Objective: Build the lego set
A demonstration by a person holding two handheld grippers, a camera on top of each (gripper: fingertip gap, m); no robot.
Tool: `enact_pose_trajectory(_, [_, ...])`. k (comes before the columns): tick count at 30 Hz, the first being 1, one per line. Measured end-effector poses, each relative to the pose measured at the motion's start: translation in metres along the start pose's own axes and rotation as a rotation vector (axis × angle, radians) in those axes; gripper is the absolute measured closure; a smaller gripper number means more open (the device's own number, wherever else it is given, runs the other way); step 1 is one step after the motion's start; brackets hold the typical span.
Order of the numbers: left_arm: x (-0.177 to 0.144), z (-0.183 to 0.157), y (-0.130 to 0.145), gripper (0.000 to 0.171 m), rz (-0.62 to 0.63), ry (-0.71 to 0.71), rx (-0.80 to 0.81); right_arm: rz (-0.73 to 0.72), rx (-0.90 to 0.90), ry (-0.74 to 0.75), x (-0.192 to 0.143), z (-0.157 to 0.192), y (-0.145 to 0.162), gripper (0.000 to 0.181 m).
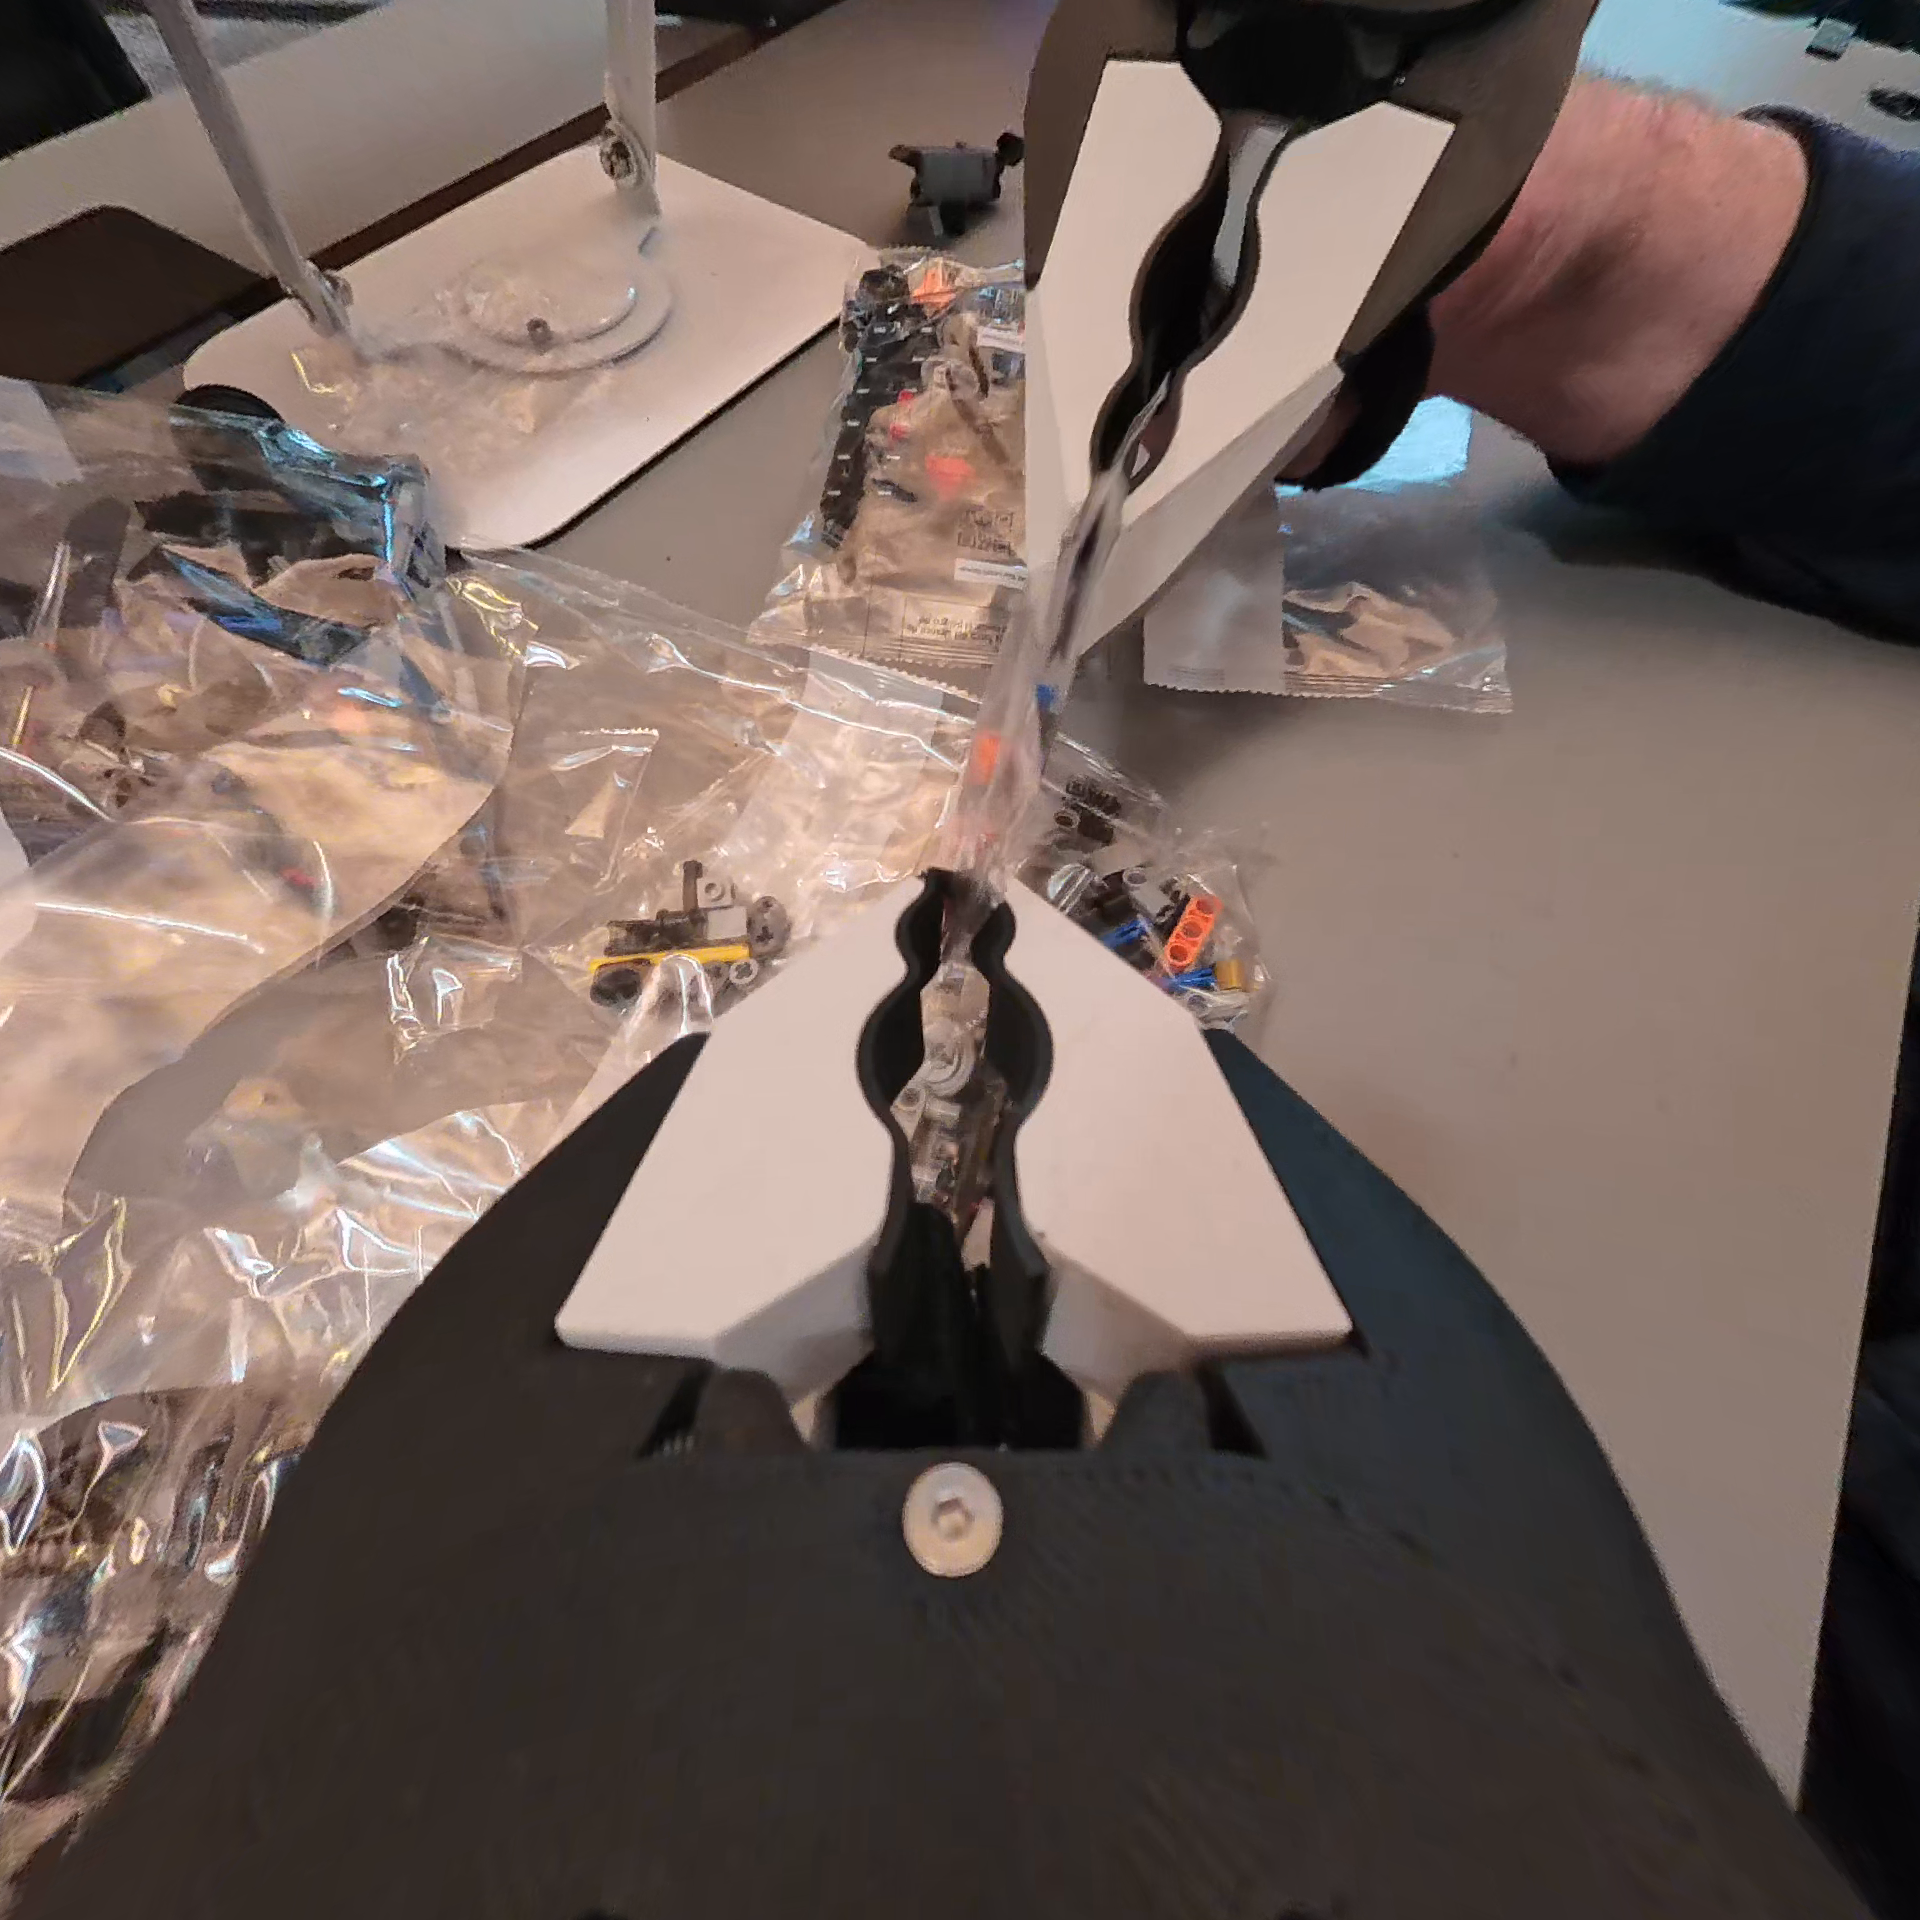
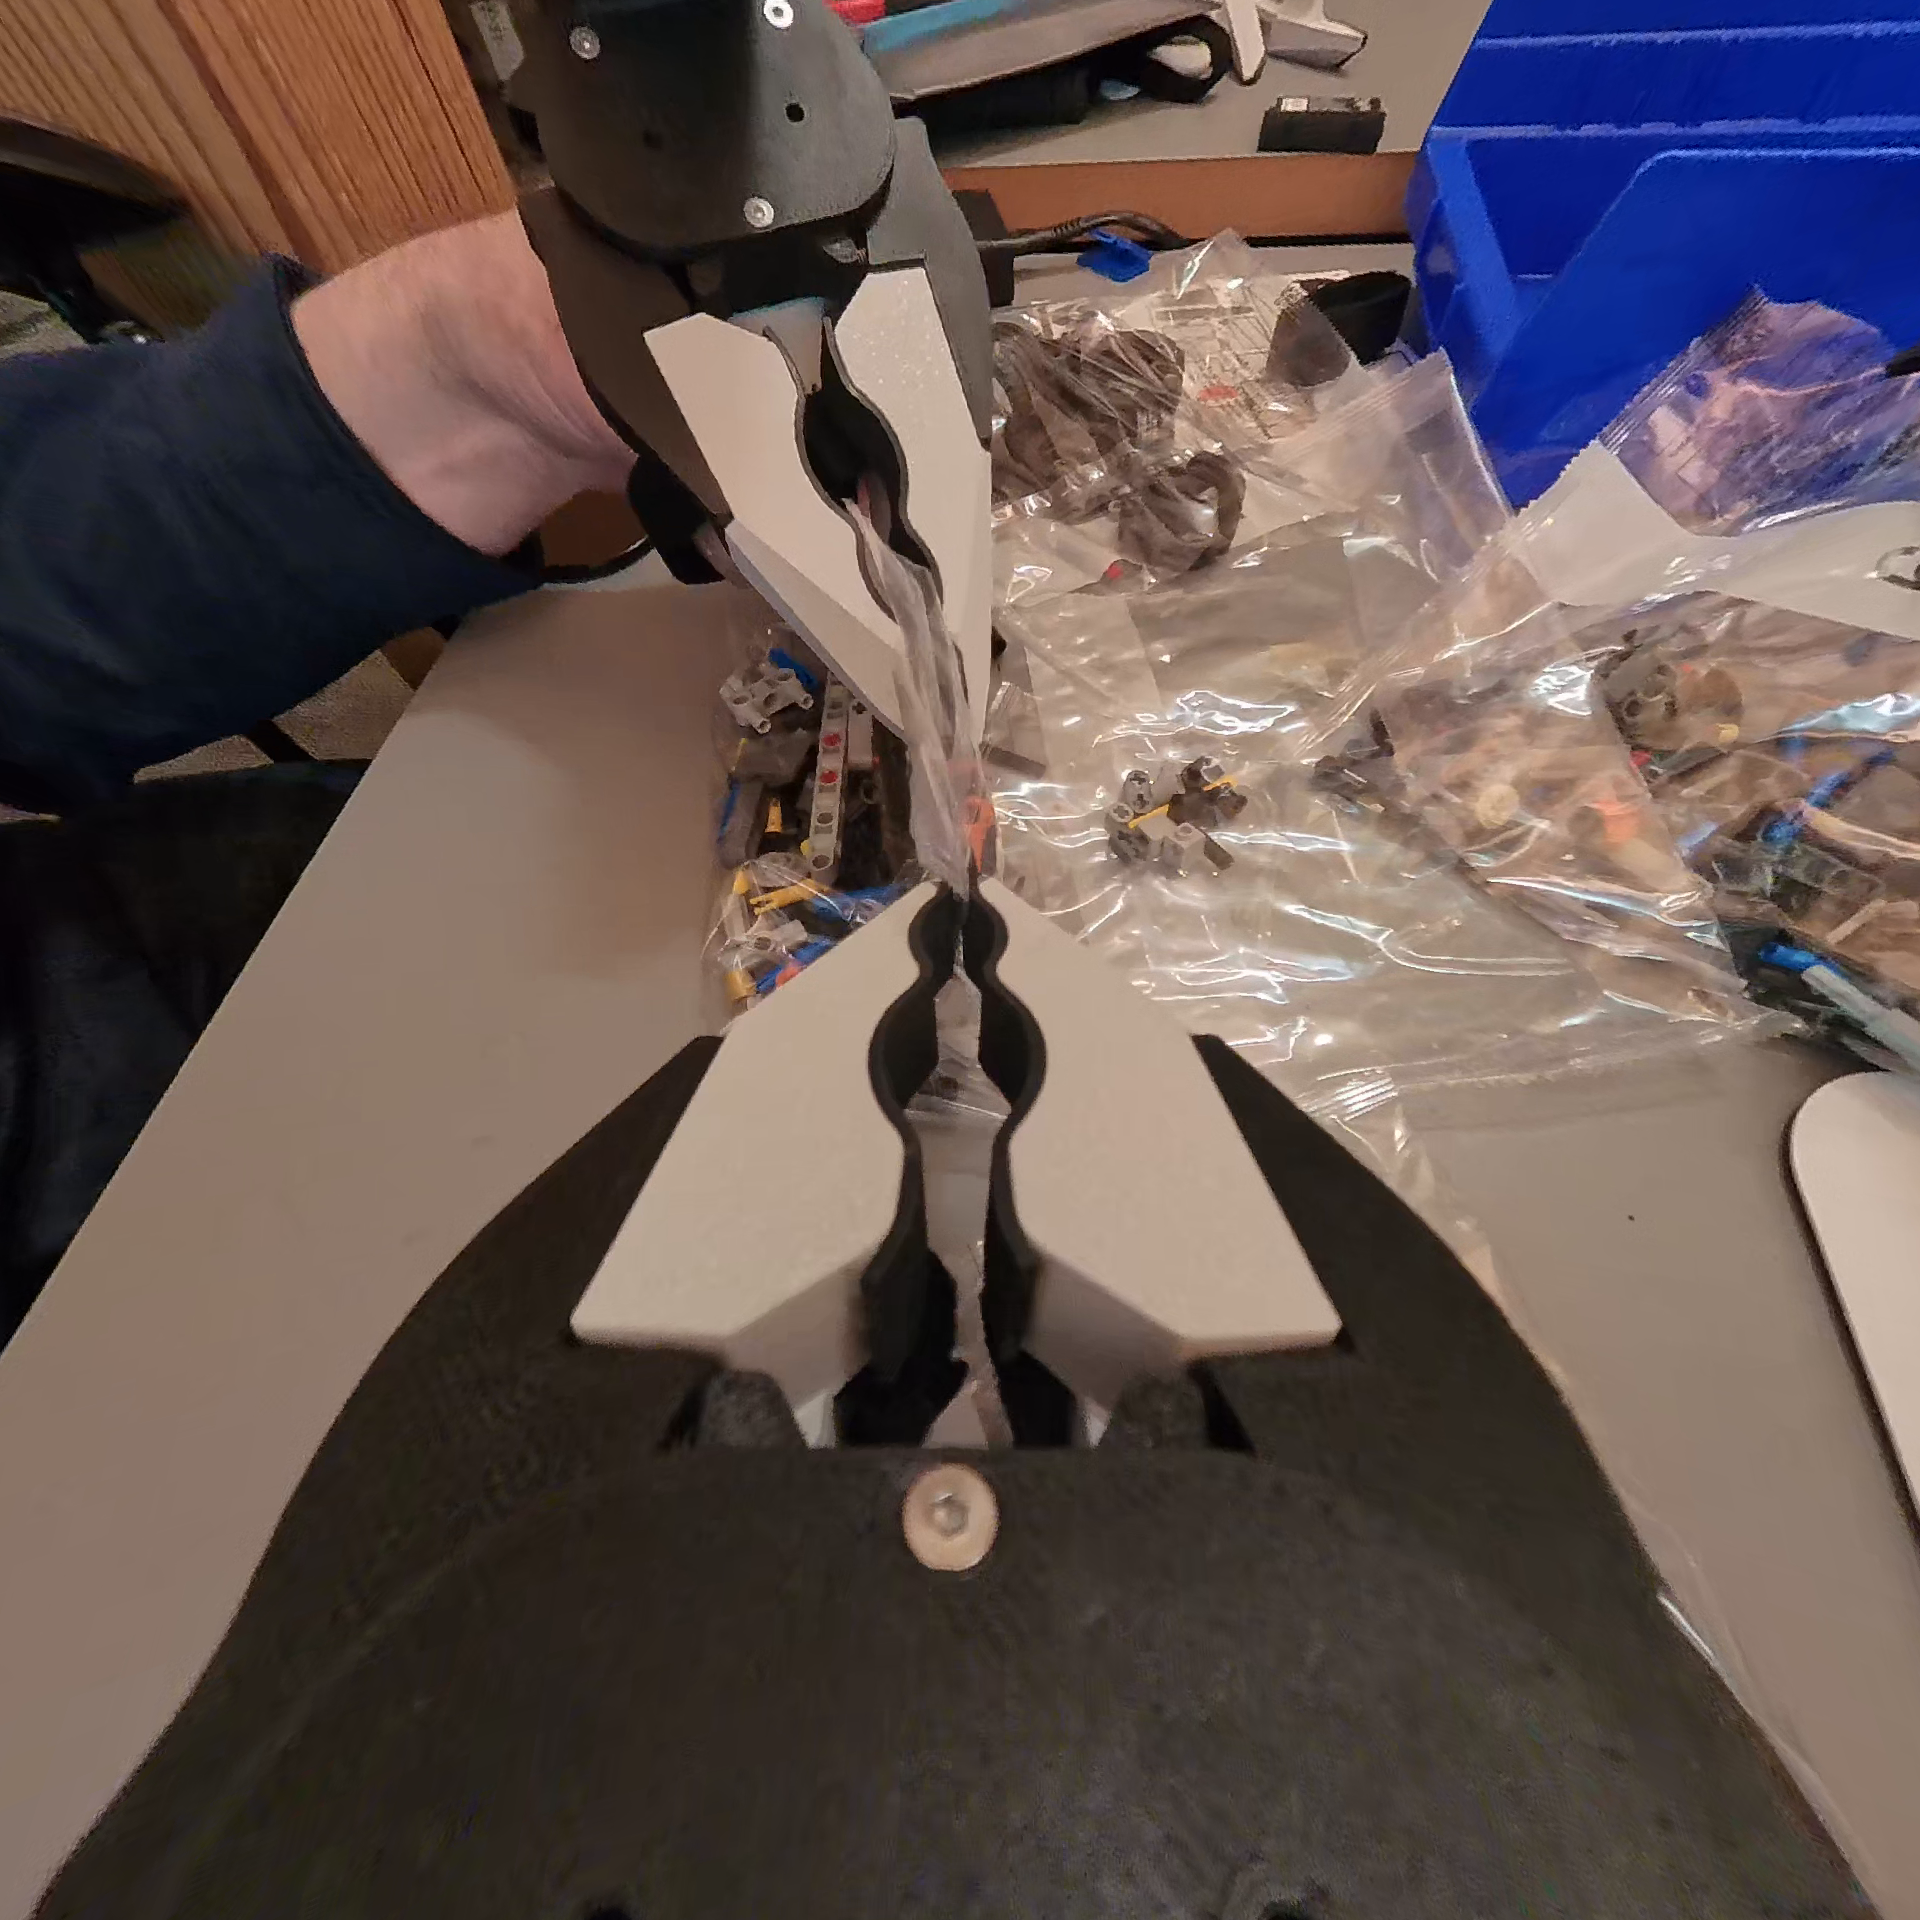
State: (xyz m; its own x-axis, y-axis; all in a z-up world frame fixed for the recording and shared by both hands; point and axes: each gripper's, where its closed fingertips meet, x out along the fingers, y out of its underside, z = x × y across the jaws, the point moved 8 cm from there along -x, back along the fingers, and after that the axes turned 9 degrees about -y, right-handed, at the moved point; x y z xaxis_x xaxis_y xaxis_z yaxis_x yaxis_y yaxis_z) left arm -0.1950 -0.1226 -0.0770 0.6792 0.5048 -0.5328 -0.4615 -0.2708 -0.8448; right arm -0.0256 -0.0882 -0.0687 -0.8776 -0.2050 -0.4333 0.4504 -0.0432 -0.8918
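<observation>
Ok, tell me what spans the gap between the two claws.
A clear plastic bag of small parts, stretched taut between left claw and right claw; both wrist views show it.

A small bag (image 1: 1023, 717) hangs stretched between both tongs above bags (image 1: 312, 831) on the table (image 1: 1507, 987).

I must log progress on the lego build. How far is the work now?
Early stage. Done: a few loose pieces lie on the plastic. In hand: the left gripper and right gripper both pinch one small clear bag, stretched between them, seemingly to tear it. Left: other bags look sealed, and no assembled model shows.
</observation>
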Motion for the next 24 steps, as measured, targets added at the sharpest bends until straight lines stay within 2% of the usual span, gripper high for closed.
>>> enact_pose_trajectory(2, [-0.001, 0.001, 0.002, 0.168, 0.007, -0.025, 0.006, 0.014, -0.011, 0.028, -0.002, -0.002, 0.001, 0.181])
enact_pose_trajectory(5, [-0.005, 0.002, 0.004, 0.168, 0.004, -0.054, 0.017, -0.008, 0.043, 0.040, -0.012, -0.008, 0.003, 0.163])
enact_pose_trajectory(7, [-0.010, 0.004, 0.006, 0.169, -0.007, -0.075, 0.007, 0.042, 0.056, 0.078, -0.015, -0.013, 0.009, 0.159])
enact_pose_trajectory(10, [-0.016, 0.008, 0.009, 0.168, -0.024, -0.089, -0.015, 0.125, 0.047, 0.102, -0.003, -0.014, 0.016, 0.153])
enact_pose_trajectory(14, [-0.019, 0.009, 0.014, 0.169, -0.025, -0.094, -0.023, 0.328, -0.007, 0.140, 0.022, -0.013, 0.031, 0.159])
enact_pose_trajectory(16, [-0.019, 0.009, 0.015, 0.169, -0.033, -0.092, -0.027, 0.381, 0.008, 0.150, 0.027, -0.013, 0.035, 0.163])
enact_pose_trajectory(17, [-0.019, 0.009, 0.015, 0.168, -0.033, -0.090, -0.026, 0.376, 0.006, 0.138, 0.027, -0.012, 0.034, 0.169])
enact_pose_trajectory(20, [-0.017, 0.008, 0.014, 0.168, -0.030, -0.089, -0.020, 0.386, -0.001, 0.134, 0.026, -0.011, 0.035, 0.170])
enact_pose_trajectory(24, [-0.014, 0.005, 0.012, 0.168, -0.023, -0.088, -0.006, 0.321, 0.015, 0.136, 0.012, -0.011, 0.027, 0.170])
